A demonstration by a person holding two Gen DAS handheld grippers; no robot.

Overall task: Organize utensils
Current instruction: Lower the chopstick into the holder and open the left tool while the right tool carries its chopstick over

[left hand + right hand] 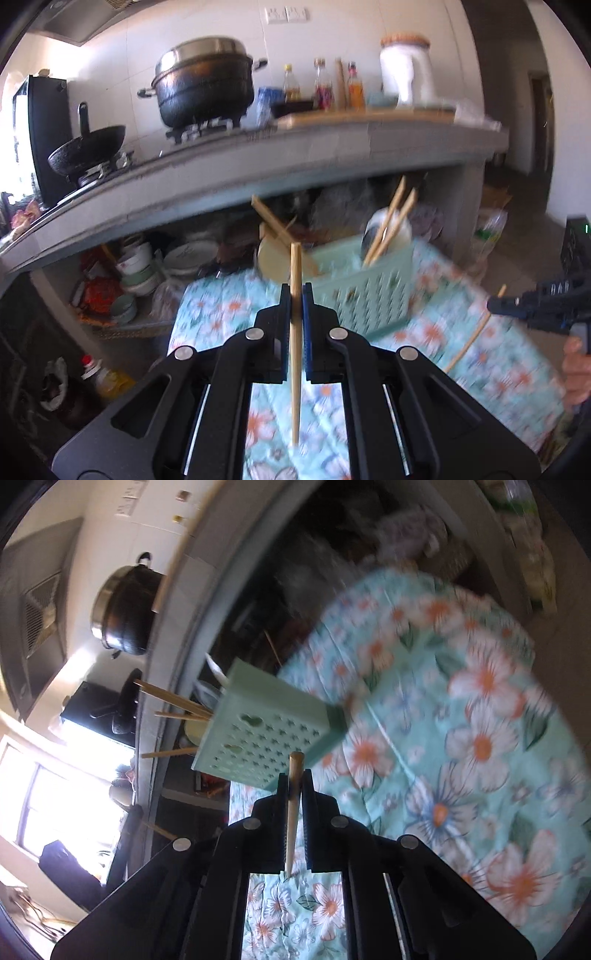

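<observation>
Both tools were clamped on wooden chopsticks above a flower-print tablecloth (436, 339): the left gripper (296, 291) pinched one chopstick (295, 332) upright between its pads, and the right gripper (295, 779) had closed on a second chopstick (293, 805), which showed again at the edge of the left view, slanting down from the right gripper's tip toward the cloth. The step in hand appeared to be carrying both sticks to the pale green perforated basket (369, 291) standing on the cloth; doing it well would probably mean bringing each stick over the open top, thin end down, and releasing only once it pointed inside (the views were blurred, so fine alignment was hard to judge). The basket already held several chopsticks (391, 221) leaning out over its rim, beside what looked like a ladle or spoon bowl.
</observation>
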